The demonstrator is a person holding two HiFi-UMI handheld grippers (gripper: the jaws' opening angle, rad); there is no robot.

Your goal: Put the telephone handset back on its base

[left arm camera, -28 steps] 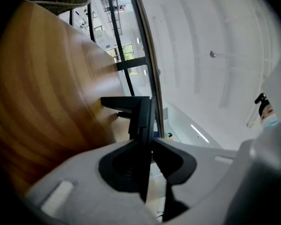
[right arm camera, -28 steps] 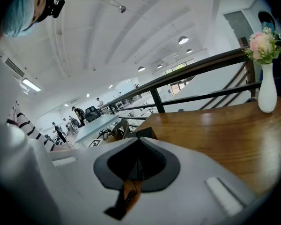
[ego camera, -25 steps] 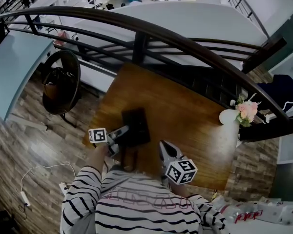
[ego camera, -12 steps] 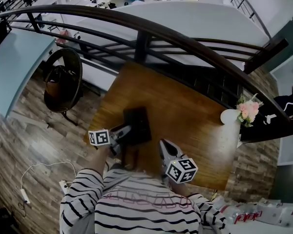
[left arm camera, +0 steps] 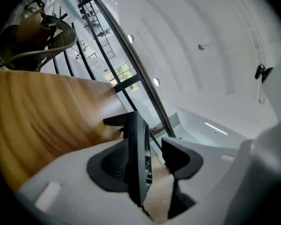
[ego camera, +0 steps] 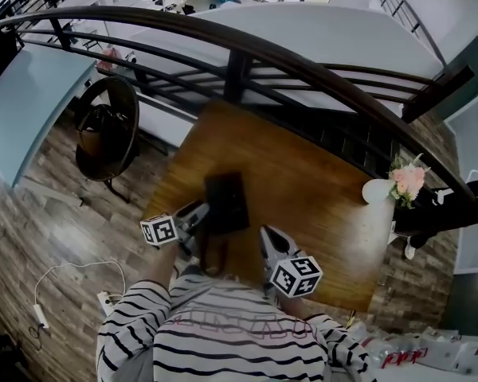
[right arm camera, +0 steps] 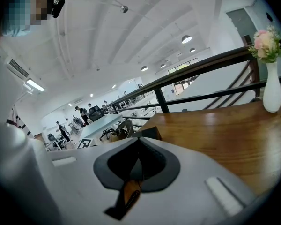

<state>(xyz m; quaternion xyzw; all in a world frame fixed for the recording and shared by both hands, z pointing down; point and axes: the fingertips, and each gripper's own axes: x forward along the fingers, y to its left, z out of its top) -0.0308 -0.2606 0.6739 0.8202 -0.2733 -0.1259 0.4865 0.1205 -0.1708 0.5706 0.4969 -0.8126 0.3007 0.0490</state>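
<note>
Since left gripper (ego camera: 196, 215) fingers (left arm camera: 180, 156) just opened wide, dark handset (left arm camera: 136, 158) loose between them, seemingly on base (ego camera: 229, 201) at frame centre: withdraw straight back without nudging it. Right gripper (ego camera: 268, 239) fingers (right arm camera: 152, 165) closed, empty.

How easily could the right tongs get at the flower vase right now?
Probably yes. Only bare tabletop lies between the right tongs and the vase, though the tongs are shut and would have to open first.
</note>
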